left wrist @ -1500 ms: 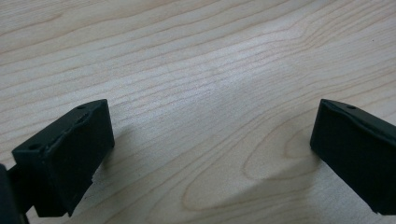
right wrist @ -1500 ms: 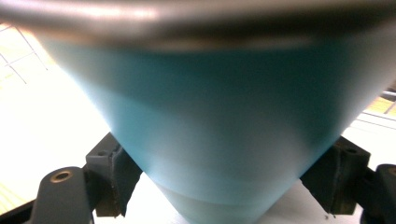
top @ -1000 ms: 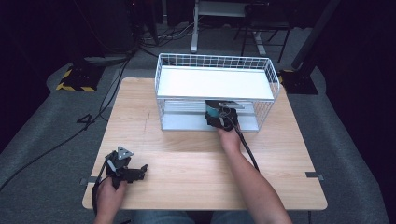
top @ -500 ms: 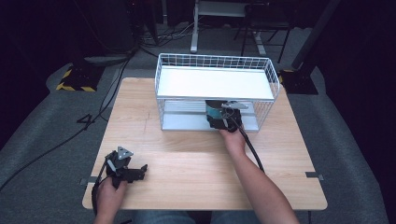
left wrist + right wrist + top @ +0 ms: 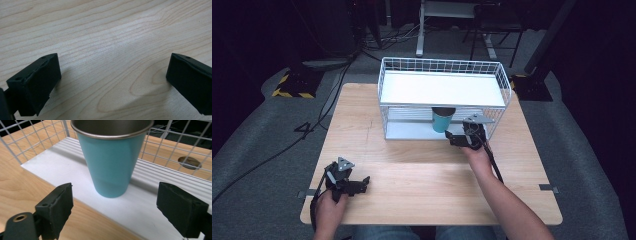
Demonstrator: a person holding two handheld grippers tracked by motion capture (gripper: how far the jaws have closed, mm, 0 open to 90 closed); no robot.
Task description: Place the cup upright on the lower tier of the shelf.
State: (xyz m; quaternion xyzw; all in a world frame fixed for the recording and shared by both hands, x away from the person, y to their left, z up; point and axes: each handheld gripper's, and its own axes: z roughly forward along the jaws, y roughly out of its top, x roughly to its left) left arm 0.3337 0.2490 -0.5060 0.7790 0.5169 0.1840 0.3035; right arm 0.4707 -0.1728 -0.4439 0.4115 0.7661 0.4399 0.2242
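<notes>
On the rack's (image 5: 497,85) lower shelf the cup (image 5: 442,120) now stands alone; my right gripper (image 5: 458,138) has backed off, jaws apart; placement looks done; left gripper (image 5: 357,186) idle, jaws apart.

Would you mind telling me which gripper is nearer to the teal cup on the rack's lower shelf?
The right. The right gripper sits open just in front of the teal cup, jaws apart from it. The left gripper rests far off at the table's near left corner.
</notes>
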